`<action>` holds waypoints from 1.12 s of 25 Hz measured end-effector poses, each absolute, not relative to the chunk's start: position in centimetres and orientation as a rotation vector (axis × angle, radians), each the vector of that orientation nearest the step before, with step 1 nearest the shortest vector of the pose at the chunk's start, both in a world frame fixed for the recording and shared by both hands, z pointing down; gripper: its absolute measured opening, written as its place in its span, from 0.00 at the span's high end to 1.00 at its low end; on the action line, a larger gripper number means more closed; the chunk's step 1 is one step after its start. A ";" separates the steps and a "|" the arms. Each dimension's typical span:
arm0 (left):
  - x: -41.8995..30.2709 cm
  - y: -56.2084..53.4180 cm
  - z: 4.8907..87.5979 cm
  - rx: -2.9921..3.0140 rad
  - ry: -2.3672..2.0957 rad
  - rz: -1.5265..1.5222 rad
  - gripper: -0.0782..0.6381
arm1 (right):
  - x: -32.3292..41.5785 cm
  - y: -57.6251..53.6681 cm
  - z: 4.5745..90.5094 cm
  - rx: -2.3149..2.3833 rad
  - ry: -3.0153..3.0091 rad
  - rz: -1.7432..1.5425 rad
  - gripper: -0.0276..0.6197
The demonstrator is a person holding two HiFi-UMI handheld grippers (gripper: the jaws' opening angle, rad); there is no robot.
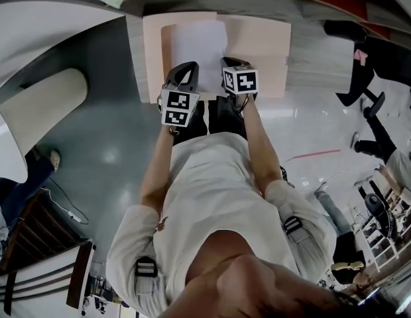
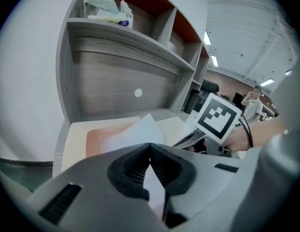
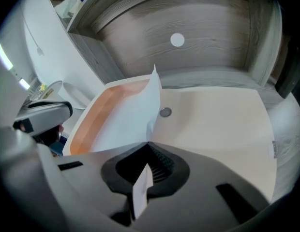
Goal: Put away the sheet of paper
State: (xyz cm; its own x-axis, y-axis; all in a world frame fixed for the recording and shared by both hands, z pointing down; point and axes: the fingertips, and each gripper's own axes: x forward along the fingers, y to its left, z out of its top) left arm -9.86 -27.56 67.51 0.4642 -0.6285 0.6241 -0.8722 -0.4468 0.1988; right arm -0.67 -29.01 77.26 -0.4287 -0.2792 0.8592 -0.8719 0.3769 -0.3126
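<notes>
In the head view the left hand-held gripper [image 1: 187,71] and the right hand-held gripper [image 1: 230,63] sit side by side just below the picture's centre line, both aimed toward 12 o'clock; each meets the near edge of the white sheet of paper [image 1: 200,44], the left one at the sheet's 7 o'clock corner and the right one at its 5 o'clock corner; the sheet lies over the left half of an open peach folder [image 1: 265,42], which rests flat on the grey wood-grain tabletop [image 1: 311,53]. In the left gripper view the jaws are pressed together on the sheet's edge, a white strip passing between them toward 6 o'clock; the rest of the sheet rises ahead toward 12 o'clock above the folder; the right hand-held gripper's marker cube shows at 3 o'clock; a shelf [image 2: 126,35] spans the top of the desk's back panel, with a crumpled pale bag [image 2: 107,6] on it at 11 o'clock, and a small white disc [image 2: 138,93] is set in the panel. In the right gripper view the jaws are likewise clamped on the sheet, a white corner poking through toward 6 o'clock; the sheet curls upright ahead of them; a round snap [image 3: 165,112] lies on the folder just beside the sheet at 1 o'clock; the left hand-held gripper shows at 9 o'clock.
</notes>
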 end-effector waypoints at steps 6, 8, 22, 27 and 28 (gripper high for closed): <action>-10.5 -27.8 67.8 2.209 -1.252 0.649 0.87 | -2.4 -29.0 77.5 0.957 -1.918 1.032 0.93; -10.8 -27.8 67.8 2.205 -1.254 0.649 0.87 | -2.9 -28.9 77.5 0.946 -1.919 1.027 0.93; -11.9 -27.7 68.0 2.195 -1.255 0.643 0.87 | -4.7 -28.8 78.6 0.858 -1.902 0.966 0.93; -12.1 -27.8 68.0 2.193 -1.256 0.642 0.87 | -5.9 -28.7 78.8 0.832 -1.912 0.951 0.93; -12.2 -27.8 68.0 2.194 -1.257 0.643 0.87 | -6.0 -28.7 78.8 0.832 -1.914 0.946 0.93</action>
State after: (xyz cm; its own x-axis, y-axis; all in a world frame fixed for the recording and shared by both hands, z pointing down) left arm -12.16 -27.76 68.01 0.4553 -0.6290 0.6301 -0.8791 -0.4297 0.2062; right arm -6.00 -28.73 78.76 -0.4411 -0.1930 0.8765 -0.8134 0.4986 -0.2996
